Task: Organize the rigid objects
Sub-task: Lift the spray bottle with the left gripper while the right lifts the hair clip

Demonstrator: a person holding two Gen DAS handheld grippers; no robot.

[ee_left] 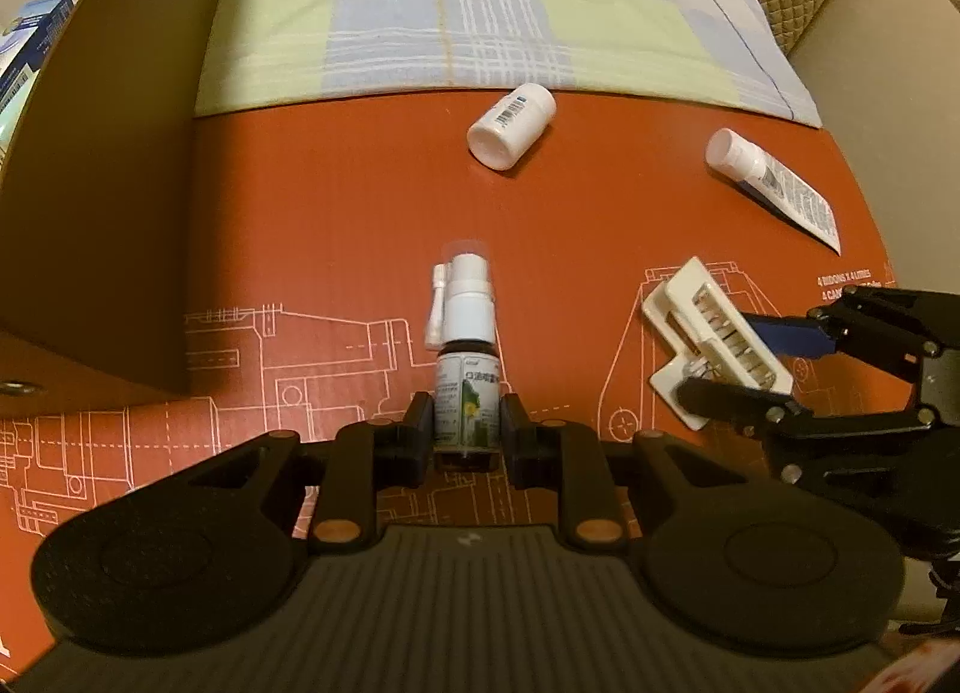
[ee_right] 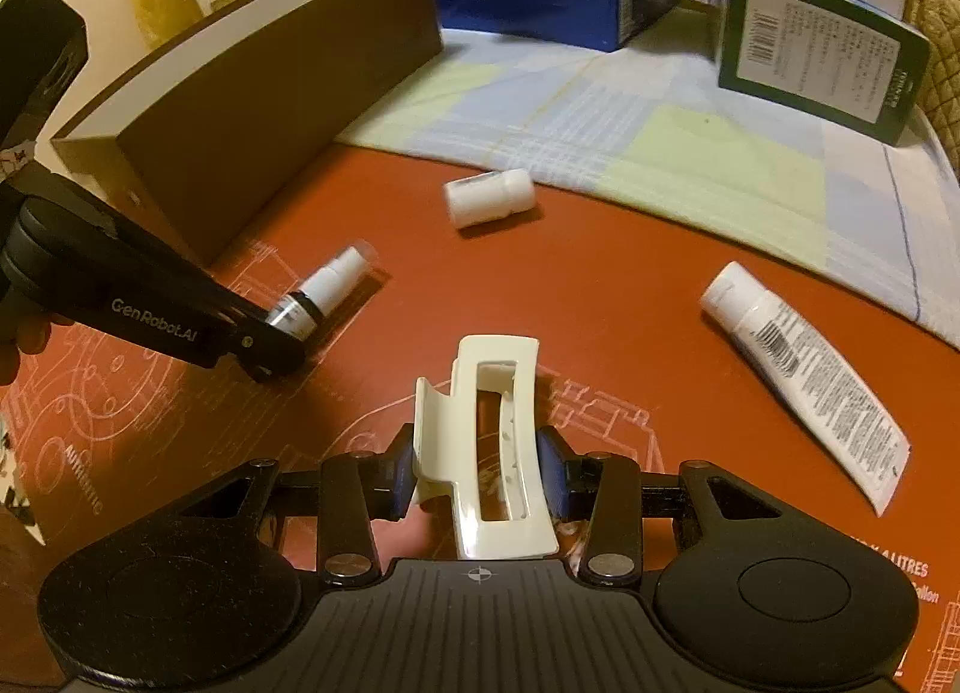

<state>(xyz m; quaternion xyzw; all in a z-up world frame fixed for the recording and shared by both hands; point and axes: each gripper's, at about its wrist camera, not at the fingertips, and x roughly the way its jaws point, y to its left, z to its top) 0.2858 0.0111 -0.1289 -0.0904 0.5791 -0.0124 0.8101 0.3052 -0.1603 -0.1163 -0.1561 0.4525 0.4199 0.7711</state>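
Observation:
My left gripper [ee_left: 467, 423] is shut on a small spray bottle [ee_left: 465, 357] with a white nozzle, held just over the orange board [ee_left: 336, 201]. From the right wrist view the same spray bottle [ee_right: 318, 291] pokes out of the left gripper [ee_right: 282, 333]. My right gripper [ee_right: 477, 474] is shut on a cream hair claw clip [ee_right: 498, 441]; its pads press both sides. That hair clip [ee_left: 714, 345] and the right gripper [ee_left: 756, 363] sit at the right in the left wrist view. A white pill bottle [ee_left: 511, 126] and a white tube [ee_left: 774, 183] lie on the board.
A brown box [ee_right: 252, 81] stands at the left, its wall close to the left gripper. A checked cloth [ee_right: 660, 141] covers the far side. Blue and green cartons [ee_right: 822, 57] stand at the back. The pill bottle [ee_right: 489, 196] and the tube [ee_right: 804, 381] lie ahead of the right gripper.

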